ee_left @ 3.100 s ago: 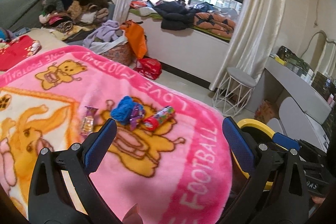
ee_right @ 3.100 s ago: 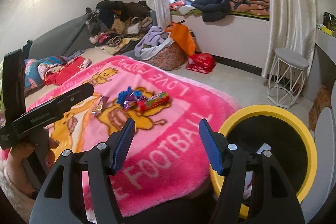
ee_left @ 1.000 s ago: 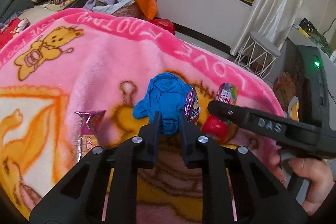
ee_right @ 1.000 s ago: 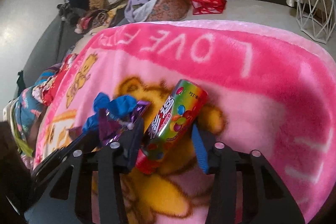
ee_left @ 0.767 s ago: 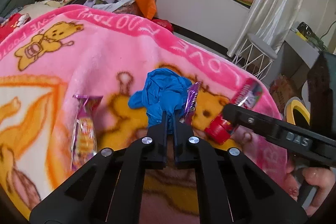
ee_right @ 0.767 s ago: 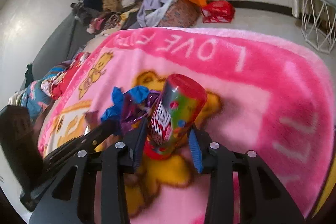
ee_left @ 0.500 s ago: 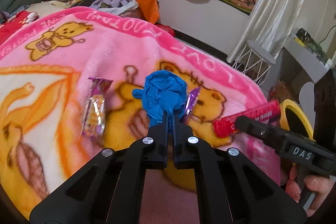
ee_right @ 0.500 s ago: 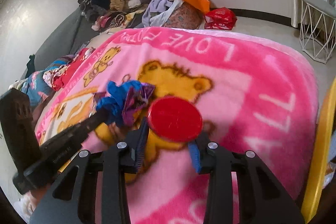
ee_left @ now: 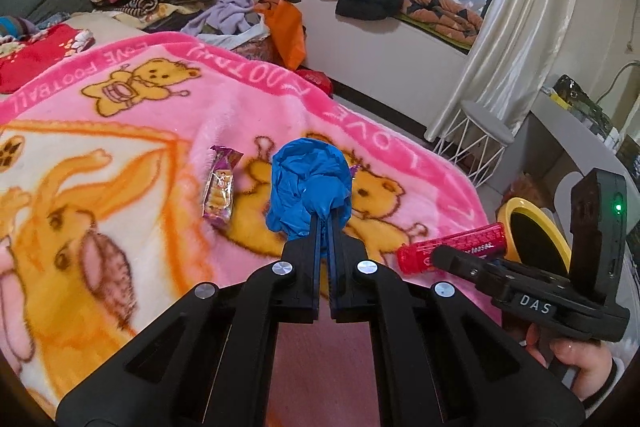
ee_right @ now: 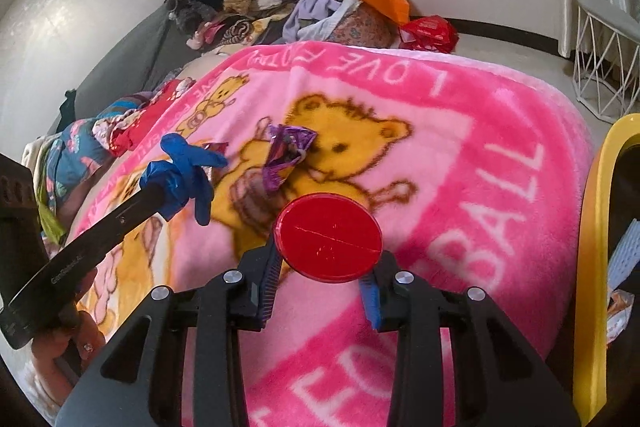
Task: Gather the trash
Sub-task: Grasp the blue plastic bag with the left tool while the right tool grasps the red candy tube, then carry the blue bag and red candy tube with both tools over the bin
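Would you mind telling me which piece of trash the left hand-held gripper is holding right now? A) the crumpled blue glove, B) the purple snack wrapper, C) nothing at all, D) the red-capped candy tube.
A: the left hand-held gripper is shut on the crumpled blue glove, lifted off the pink blanket, while the candy tube sits in the right hand-held gripper and the purple wrapper lies on the blanket.

Open pink blanket (ee_right: 460,163) toward the yellow bin (ee_right: 596,227); purple wrapper (ee_right: 286,151) alone near mid-blanket
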`<state>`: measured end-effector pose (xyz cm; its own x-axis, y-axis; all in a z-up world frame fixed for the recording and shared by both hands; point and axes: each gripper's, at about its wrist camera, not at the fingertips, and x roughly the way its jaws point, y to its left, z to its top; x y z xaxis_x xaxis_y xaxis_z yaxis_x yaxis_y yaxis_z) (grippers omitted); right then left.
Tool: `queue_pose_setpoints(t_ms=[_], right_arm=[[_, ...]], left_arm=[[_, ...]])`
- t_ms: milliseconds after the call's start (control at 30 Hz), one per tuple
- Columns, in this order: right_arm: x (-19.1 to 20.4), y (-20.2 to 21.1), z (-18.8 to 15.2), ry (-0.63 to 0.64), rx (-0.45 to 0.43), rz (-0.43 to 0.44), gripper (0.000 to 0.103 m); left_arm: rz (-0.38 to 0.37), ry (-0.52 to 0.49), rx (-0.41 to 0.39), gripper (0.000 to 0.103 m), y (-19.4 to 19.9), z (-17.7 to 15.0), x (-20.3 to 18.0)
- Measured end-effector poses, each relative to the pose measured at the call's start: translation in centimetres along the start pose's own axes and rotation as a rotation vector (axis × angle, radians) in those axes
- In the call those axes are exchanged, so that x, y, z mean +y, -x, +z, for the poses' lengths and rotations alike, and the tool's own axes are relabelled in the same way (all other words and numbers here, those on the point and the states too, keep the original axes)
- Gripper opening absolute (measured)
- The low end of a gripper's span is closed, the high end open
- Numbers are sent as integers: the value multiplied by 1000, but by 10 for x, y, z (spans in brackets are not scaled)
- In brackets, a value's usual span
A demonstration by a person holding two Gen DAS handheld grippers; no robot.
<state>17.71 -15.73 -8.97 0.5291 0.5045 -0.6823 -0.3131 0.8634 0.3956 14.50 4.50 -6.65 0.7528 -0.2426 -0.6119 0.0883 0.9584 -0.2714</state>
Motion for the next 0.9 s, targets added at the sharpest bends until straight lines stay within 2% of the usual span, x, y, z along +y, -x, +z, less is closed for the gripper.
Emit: queue_pose_setpoints(t_ms=[367,900], right_arm=[[21,29,-6,46,-27,26,33],[10,72,-6,32,-94,4,33]], left_arm=[[-35,-38,-25,1,25,1,-17],[-71,-78,-62,1,43,7,-40]])
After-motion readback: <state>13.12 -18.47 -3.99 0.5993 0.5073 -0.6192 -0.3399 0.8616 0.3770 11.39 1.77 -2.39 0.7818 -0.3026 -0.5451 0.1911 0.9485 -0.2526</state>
